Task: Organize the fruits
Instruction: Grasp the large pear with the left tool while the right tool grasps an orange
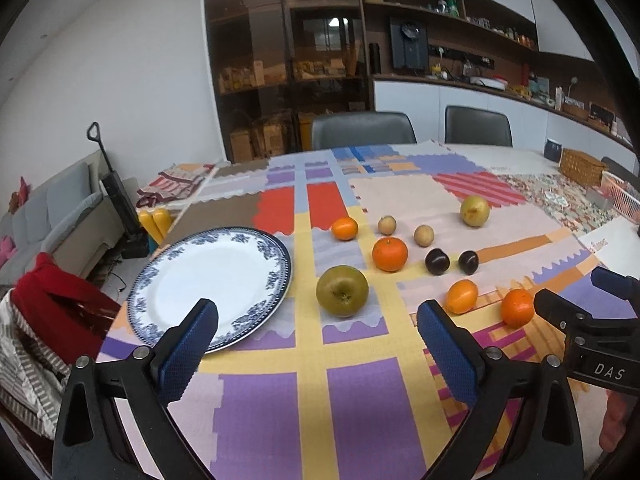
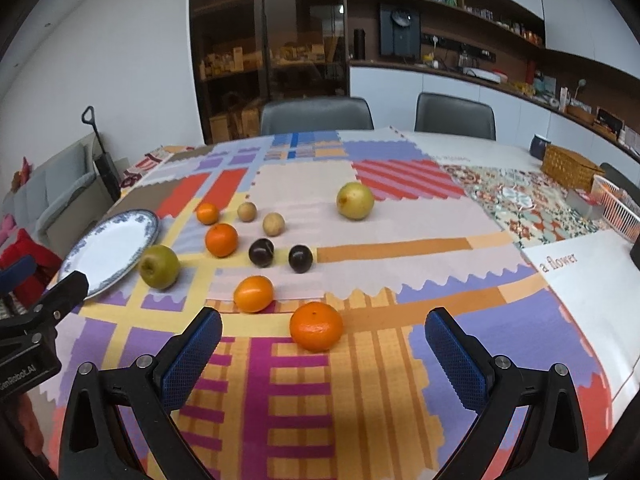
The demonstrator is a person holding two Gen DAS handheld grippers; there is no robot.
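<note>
left gripper: jaws wide, holding nothing, above the tablecloth
right gripper: jaws wide, nothing held
plate: bare, left of fruits
nearest orange: between right gripper's fingers, untouched
other fruits: loose on cloth beyond

The tabletop is covered by a matt woven cloth. The plate is seen as glossy glazed ceramic. The oranges are finely dimpled, and the plums are smooth and shiny. The pads of each claw are made of textured blue rubber on black plastic arms.
</note>
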